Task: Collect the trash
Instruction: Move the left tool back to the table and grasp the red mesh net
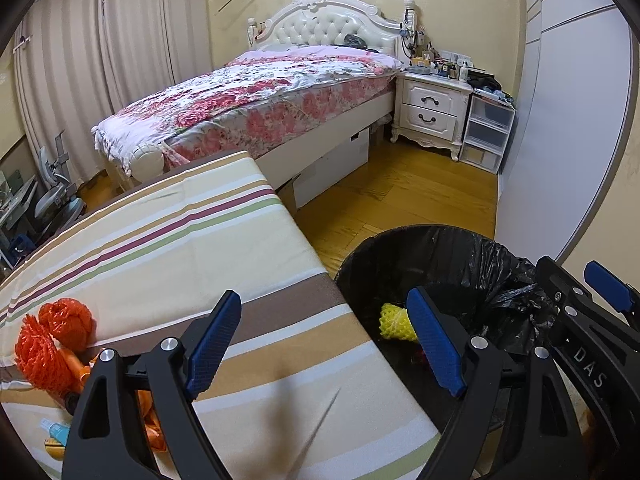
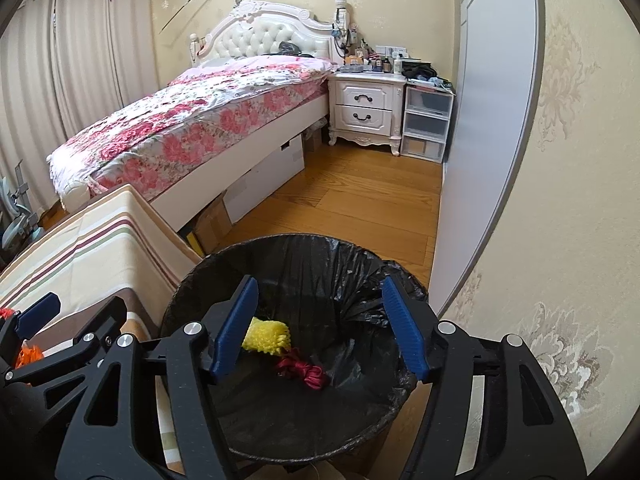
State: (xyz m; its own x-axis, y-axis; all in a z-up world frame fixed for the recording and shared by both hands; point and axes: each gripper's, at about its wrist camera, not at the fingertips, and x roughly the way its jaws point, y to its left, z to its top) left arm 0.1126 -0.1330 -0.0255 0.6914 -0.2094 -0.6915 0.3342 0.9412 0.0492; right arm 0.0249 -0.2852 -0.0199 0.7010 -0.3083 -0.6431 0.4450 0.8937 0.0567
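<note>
Partly done, by my reading: yellow foam net (image 2: 266, 338) and red ribbon (image 2: 306, 372) lie in the lined bin (image 2: 280, 256).

Orange mesh trash (image 1: 54, 338) remains on the striped counter (image 1: 160, 240), left of the left tongs (image 1: 324, 348).

Right tongs (image 2: 316, 330) hang above the bin.

Both tongs gape, empty.

- Left gripper (image 1: 326, 344) — black angular frame with triangular cut-outs, two blue ribbed pads (image 1: 212, 344), and round silver screws at the joints.
- Right gripper (image 2: 316, 330) — the same black frame, blue pads (image 2: 236, 326), silver screws; white letters "DAS" printed along one arm.
</note>
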